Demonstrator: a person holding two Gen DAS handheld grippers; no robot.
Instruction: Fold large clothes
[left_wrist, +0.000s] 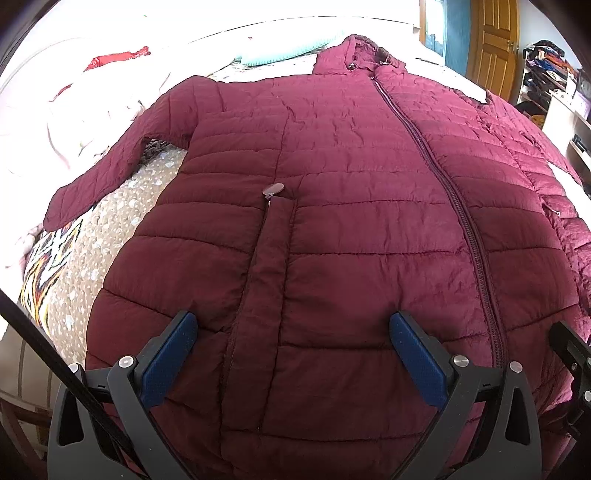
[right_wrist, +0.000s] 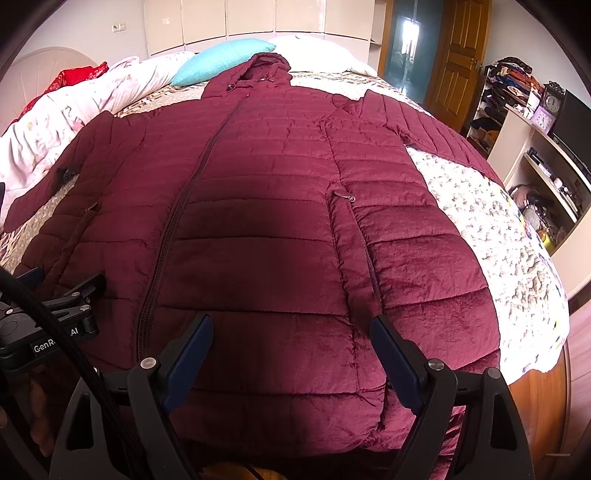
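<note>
A long maroon quilted hooded jacket (left_wrist: 332, 177) lies flat and zipped on the bed, hood at the far end, sleeves spread to each side. My left gripper (left_wrist: 291, 325) hovers open over the lower left panel, its blue pads either side of the pocket flap. In the right wrist view the same jacket (right_wrist: 266, 206) fills the frame, and my right gripper (right_wrist: 291, 328) stands open above the lower right panel near the hem. Nothing is between either pair of fingers. The left gripper's body (right_wrist: 55, 314) shows at the left edge of the right wrist view.
The patterned bedspread (right_wrist: 491, 229) shows around the jacket. A turquoise pillow (right_wrist: 221, 59), a white pillow (right_wrist: 314, 48) and a rumpled pale quilt (right_wrist: 55, 125) lie at the head. Shelves with clutter (right_wrist: 546, 177) stand to the right, a wooden door (right_wrist: 458, 62) beyond.
</note>
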